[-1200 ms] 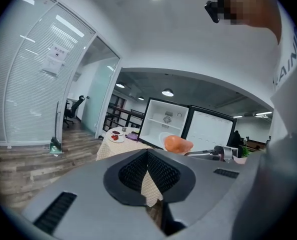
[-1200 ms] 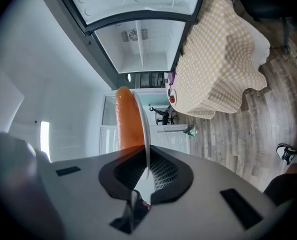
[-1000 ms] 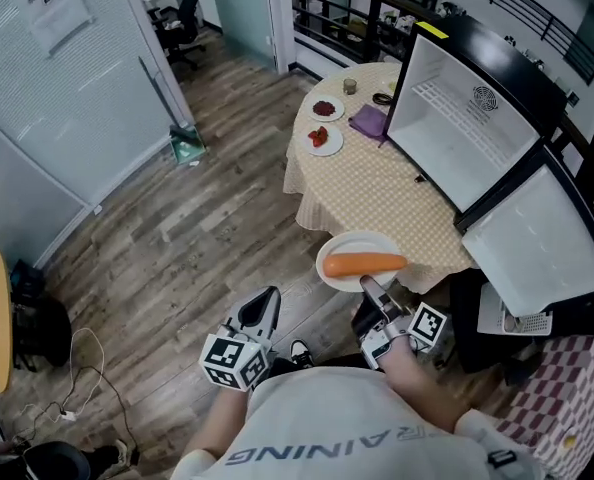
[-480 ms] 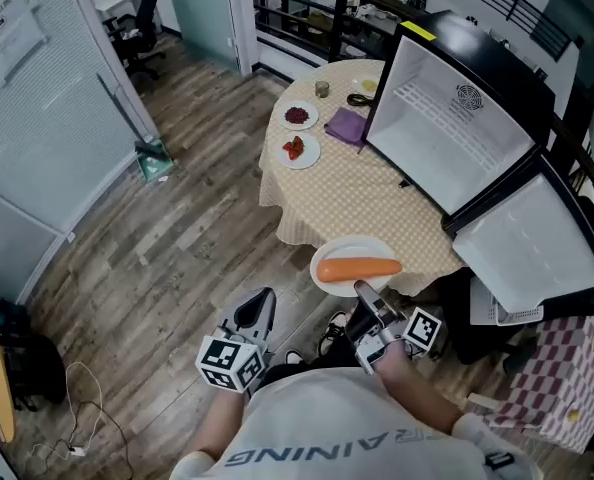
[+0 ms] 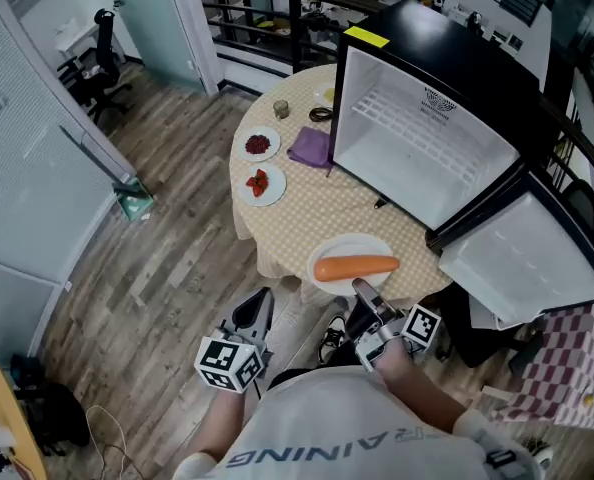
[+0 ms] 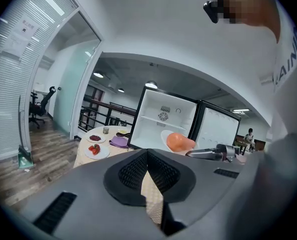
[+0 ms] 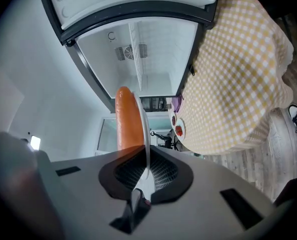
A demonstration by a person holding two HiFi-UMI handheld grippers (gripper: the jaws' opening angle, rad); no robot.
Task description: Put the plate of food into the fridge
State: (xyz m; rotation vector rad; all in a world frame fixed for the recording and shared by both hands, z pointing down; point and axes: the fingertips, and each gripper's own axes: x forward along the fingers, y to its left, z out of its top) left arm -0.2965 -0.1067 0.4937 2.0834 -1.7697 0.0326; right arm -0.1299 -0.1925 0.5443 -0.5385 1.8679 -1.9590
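A white plate (image 5: 352, 261) carries a long orange piece of food (image 5: 356, 266); it hangs level over the near edge of the round table (image 5: 307, 208). My right gripper (image 5: 360, 288) is shut on the plate's near rim. The right gripper view shows the plate edge-on (image 7: 146, 134) between the pads, with the orange food (image 7: 129, 119) on its left. The open fridge (image 5: 417, 153) stands on the table just beyond, its white inside bare. My left gripper (image 5: 258, 308) hangs low at the left, shut, holding nothing.
The fridge door (image 5: 522, 258) swings out to the right. Two small plates of red food (image 5: 264, 182) (image 5: 259, 145), a purple cloth (image 5: 311, 146) and a cup (image 5: 281, 109) sit on the table's far left. Wooden floor (image 5: 147, 268) lies to the left; a railing runs behind the table.
The table and the open fridge have come nearer and shifted left in the head view. The plate stays in my right gripper, level as before. The left gripper keeps its place.
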